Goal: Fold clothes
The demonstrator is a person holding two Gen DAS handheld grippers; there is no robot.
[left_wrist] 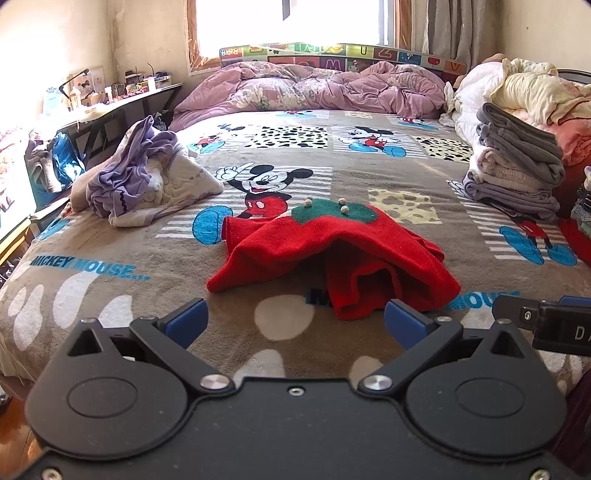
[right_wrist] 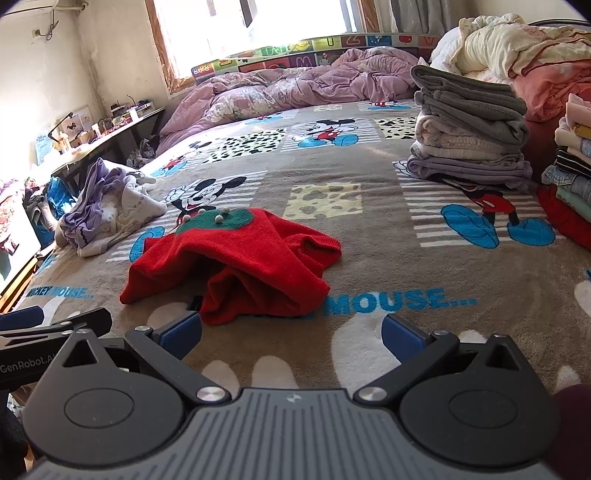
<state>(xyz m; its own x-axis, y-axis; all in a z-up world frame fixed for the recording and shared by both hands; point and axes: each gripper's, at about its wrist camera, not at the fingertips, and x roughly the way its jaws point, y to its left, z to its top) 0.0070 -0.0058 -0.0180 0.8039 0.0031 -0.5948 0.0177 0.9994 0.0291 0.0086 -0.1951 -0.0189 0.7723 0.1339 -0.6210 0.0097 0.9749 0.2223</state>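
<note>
The red sweater point(left_wrist: 332, 251) is lying bunched near the blanket's point(left_wrist: 147, 325) front edge, its folds hiding its sleeves and covering part of the blue lettering. The picture's right edge is cutting off the clothes stack point(right_wrist: 574, 166) at the blanket's right edge. Small items on the desk point(left_wrist: 110, 99) past the left edge are appearing too small to identify. The window point(right_wrist: 258, 18) is washing out.
</note>
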